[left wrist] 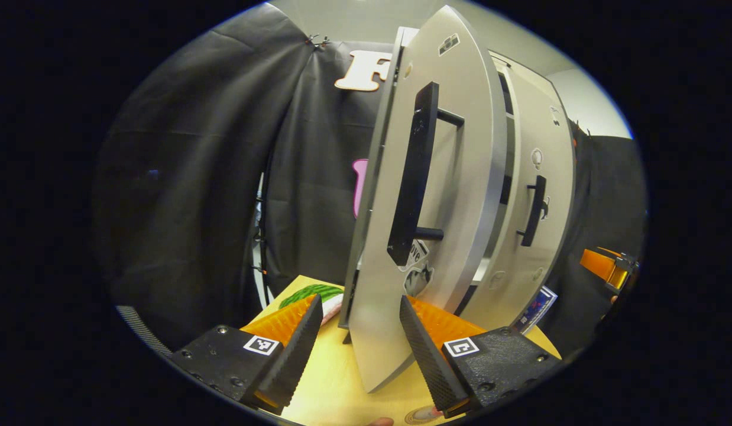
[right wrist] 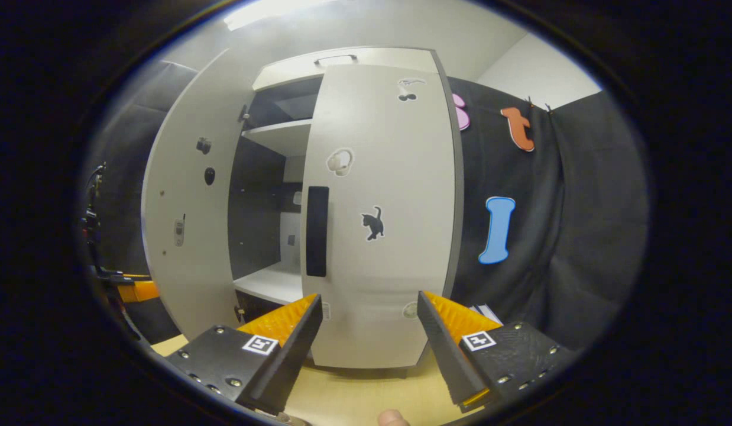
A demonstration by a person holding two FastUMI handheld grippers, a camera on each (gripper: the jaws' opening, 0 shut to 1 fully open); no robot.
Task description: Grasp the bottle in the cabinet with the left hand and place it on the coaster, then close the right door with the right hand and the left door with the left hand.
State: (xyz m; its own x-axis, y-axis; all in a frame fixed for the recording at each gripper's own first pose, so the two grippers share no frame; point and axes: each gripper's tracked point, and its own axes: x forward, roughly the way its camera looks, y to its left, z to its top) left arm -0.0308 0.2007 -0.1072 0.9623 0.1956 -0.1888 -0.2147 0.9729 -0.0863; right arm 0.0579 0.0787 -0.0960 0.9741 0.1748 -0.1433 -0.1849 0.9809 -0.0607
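Note:
In the left gripper view the cabinet's left door (left wrist: 443, 195) stands swung out and shows nearly edge-on, its long black handle (left wrist: 413, 177) facing me. My left gripper (left wrist: 360, 302) is open, and the door's lower corner sits in the gap between its fingers; whether they touch it I cannot tell. In the right gripper view the right door (right wrist: 384, 225) lies flat against the cabinet front with its black handle (right wrist: 317, 231). My right gripper (right wrist: 369, 297) is open just in front of that door, holding nothing. The left door (right wrist: 183, 236) hangs open, baring white shelves (right wrist: 271, 283).
The cabinet stands on a yellow wooden table (left wrist: 330, 378). A green-patterned mat (left wrist: 310, 293) lies left of the door's foot, and a small printed box (left wrist: 537, 307) by the cabinet's right side. Black cloth walls surround the booth. The other gripper (left wrist: 605, 266) is at the far right.

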